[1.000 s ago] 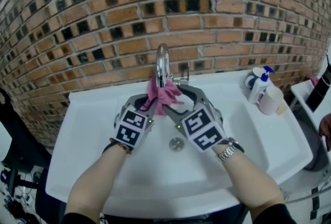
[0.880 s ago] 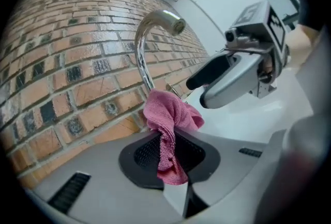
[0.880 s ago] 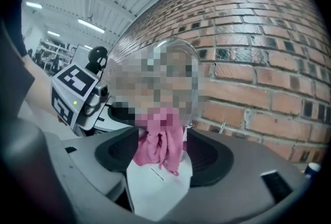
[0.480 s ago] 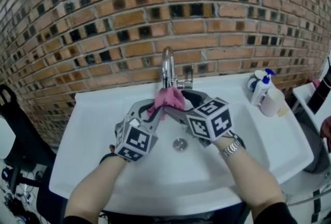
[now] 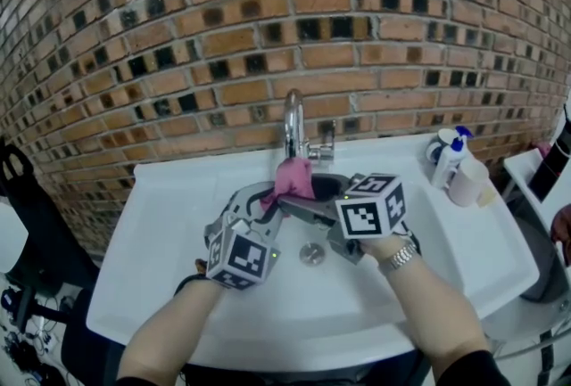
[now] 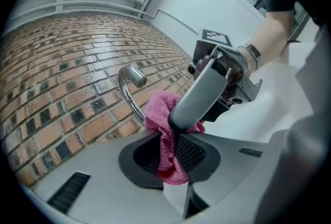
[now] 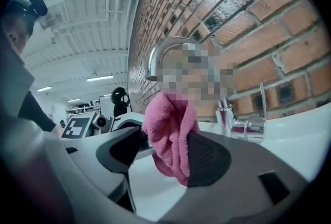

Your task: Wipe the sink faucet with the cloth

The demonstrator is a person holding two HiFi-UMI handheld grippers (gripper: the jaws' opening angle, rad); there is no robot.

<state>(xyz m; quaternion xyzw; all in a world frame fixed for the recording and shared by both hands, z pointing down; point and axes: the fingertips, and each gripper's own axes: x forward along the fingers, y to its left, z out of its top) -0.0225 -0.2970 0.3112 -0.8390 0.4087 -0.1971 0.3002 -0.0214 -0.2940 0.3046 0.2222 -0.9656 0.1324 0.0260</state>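
Brick wall [image 5: 161,36] in red and dark tiles rises behind a white sink [image 5: 169,206], with a chrome faucet [image 5: 293,119] curving up at the middle of its back edge. Both tools meet just in front of the faucet's base, over the basin, and the pink cloth [image 5: 295,176] is bunched there between them, right against the faucet's stem.

The left gripper [image 6: 168,154] is clenched on the cloth. Its jaws stand narrow, and a fold of the fabric hangs down pinched between the two dark pads.

The right gripper [image 7: 165,153] reaches in from the other side with its jaws set wide. They have just been closing a little, and the cloth bunch sits between them. The fabric lies against one ribbed pad [image 7: 207,158], while a gap shows beside the other pad, so this gripper straddles the cloth without clamping it. One of its grey fingers lies across the top of the bunch in the left gripper view.
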